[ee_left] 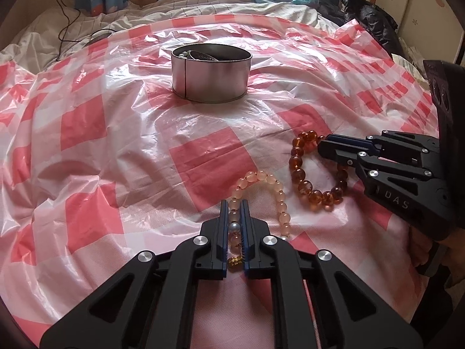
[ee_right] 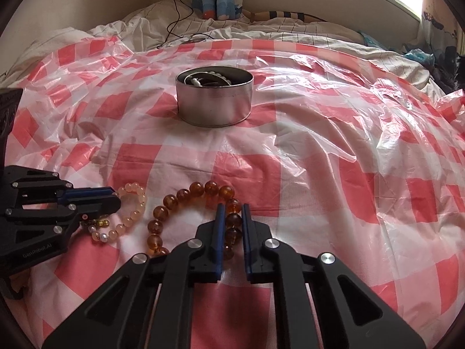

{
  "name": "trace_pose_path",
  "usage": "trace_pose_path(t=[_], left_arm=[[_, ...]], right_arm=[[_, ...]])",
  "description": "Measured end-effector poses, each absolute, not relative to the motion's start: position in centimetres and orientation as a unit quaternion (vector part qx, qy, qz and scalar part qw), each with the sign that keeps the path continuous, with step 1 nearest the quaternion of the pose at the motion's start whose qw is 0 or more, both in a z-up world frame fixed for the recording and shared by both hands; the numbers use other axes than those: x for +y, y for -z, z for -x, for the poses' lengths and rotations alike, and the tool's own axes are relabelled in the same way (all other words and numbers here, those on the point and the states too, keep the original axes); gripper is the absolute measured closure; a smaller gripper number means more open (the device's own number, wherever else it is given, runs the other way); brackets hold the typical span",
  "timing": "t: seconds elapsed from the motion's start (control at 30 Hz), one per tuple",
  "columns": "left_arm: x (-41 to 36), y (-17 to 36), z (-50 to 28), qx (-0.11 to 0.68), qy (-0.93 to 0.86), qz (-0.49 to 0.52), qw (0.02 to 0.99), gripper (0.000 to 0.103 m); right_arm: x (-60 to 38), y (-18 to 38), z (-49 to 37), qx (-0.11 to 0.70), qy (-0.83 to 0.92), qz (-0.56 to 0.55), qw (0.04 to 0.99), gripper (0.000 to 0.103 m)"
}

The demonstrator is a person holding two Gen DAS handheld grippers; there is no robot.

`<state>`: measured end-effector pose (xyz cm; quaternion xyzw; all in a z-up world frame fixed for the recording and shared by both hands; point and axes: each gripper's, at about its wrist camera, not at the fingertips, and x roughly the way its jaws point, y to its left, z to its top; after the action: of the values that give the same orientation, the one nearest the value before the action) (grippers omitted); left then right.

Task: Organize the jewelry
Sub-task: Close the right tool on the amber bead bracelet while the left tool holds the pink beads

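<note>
A pale pink bead bracelet lies on the checked plastic sheet, and my left gripper is shut on its near side, with a pearl bead and a gold charm between the pads. To its right lies an amber bead bracelet. My right gripper is shut on that bracelet's far right part. In the right wrist view the amber bracelet runs between the right gripper fingers, with the left gripper and the pink bracelet at the left. A round metal tin holding jewelry stands further back.
The red-and-white checked plastic sheet is spread over a bed with rumpled white bedding. A black cable trails at the back left. Dark clothing is piled at the back right. The tin stands apart from both bracelets.
</note>
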<state>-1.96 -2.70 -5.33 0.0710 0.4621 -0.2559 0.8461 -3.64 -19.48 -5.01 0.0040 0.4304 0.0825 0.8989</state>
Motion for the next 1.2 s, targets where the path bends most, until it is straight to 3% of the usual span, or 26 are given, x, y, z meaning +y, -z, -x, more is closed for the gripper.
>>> trace_pose_path(t=[0.73, 1.2], left_arm=[[-3.6, 5.1, 2.4, 0.447, 0.236, -0.111, 0.855, 0.096], [-4.8, 5.3, 2.4, 0.442, 0.221, -0.148, 0.857, 0.096]], right_arm=[[-21.4, 3.5, 3.7, 0.409, -0.115, -0.11, 0.899, 0.091], [-21.1, 5.4, 3.0, 0.436, -0.105, -0.099, 0.888, 0.091]])
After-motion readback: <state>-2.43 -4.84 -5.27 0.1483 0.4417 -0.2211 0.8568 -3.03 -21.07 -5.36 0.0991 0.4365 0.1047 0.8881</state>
